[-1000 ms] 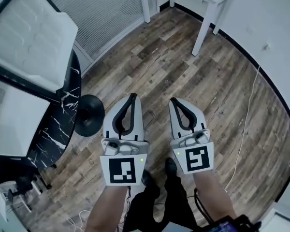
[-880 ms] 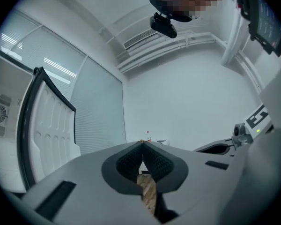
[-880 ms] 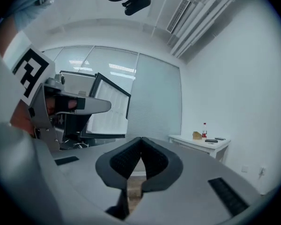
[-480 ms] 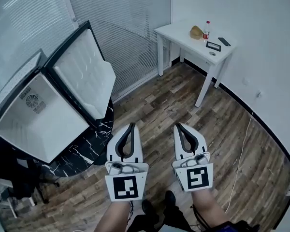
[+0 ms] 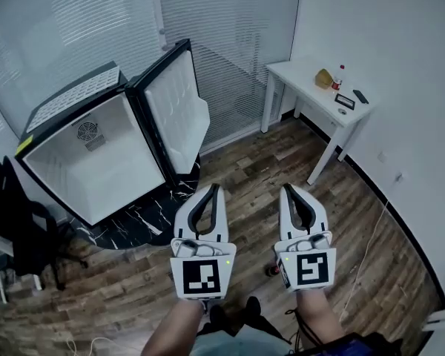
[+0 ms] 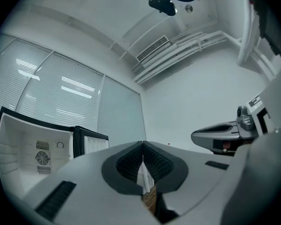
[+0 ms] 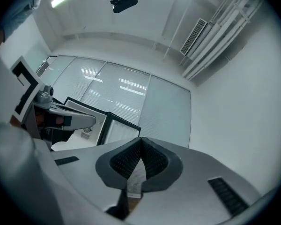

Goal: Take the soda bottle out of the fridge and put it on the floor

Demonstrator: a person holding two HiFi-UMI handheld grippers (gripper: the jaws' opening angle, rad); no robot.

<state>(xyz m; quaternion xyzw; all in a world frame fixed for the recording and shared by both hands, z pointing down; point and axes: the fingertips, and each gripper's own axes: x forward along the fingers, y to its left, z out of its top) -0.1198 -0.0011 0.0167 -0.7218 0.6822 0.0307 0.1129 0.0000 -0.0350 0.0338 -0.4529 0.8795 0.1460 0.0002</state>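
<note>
Soda bottle (image 5: 269,271): probably the small dark, red-topped thing standing on the wooden floor (image 5: 245,169), though it is too small to be sure. It sits at about seven o'clock from the right gripper's tip, beside that gripper's marker cube. That placement fits the task's end.

At ten o'clock the fridge (image 5: 96,162) stands with its door (image 5: 176,110) swung wide, and no bottle shows inside.

The left gripper (image 5: 213,188) has its jaws closed tip to tip on nothing, as its own view shows, and it points toward twelve o'clock, roughly level.

The right gripper (image 5: 287,189) lies parallel, just beside it, also clenched and empty. Both forearms reach straight ahead from the body, so neither is reaching for anything.

At two o'clock a white table (image 5: 311,87) carries a second red-capped bottle (image 5: 338,76), well apart from both hands.
</note>
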